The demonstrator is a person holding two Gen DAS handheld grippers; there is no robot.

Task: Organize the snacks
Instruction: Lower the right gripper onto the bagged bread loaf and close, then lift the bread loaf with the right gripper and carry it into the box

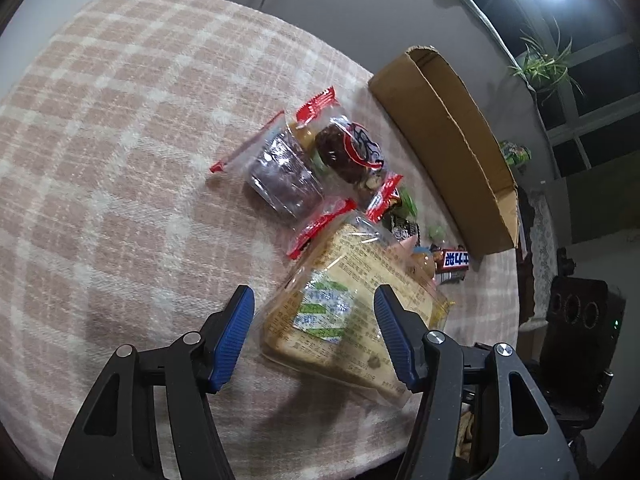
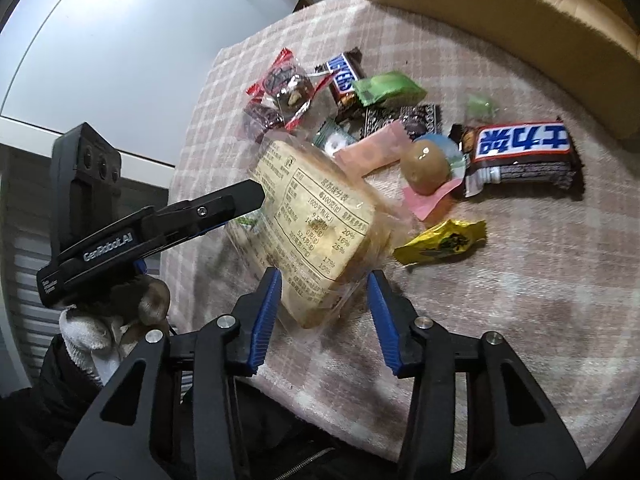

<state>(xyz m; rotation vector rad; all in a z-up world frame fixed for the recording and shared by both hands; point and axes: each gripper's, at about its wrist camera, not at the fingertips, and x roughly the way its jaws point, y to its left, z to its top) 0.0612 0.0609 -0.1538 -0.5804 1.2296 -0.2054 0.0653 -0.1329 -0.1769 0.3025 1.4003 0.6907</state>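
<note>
A clear bag of sliced bread [image 1: 352,300] with printed nutrition text lies on the pink checked cloth, also in the right wrist view [image 2: 316,216]. My left gripper [image 1: 316,316] is open, its blue pads either side of the bag's near end. My right gripper [image 2: 324,296] is open around the bag's other end. The left gripper's finger [image 2: 224,204] shows from the side, reaching over the bag. Beyond lie two red-edged date packets [image 1: 320,156], Snickers bars [image 2: 524,152] [image 2: 344,72], a green packet [image 2: 388,88], a wrapped egg [image 2: 426,164] and a yellow candy [image 2: 444,240].
A long cardboard box [image 1: 444,136] stands open at the far side of the snacks, seen also in the right wrist view [image 2: 500,4]. The cloth-covered table [image 1: 120,140] ends near my grippers. A gloved hand [image 2: 104,320] holds the left gripper. A plant and window stand behind.
</note>
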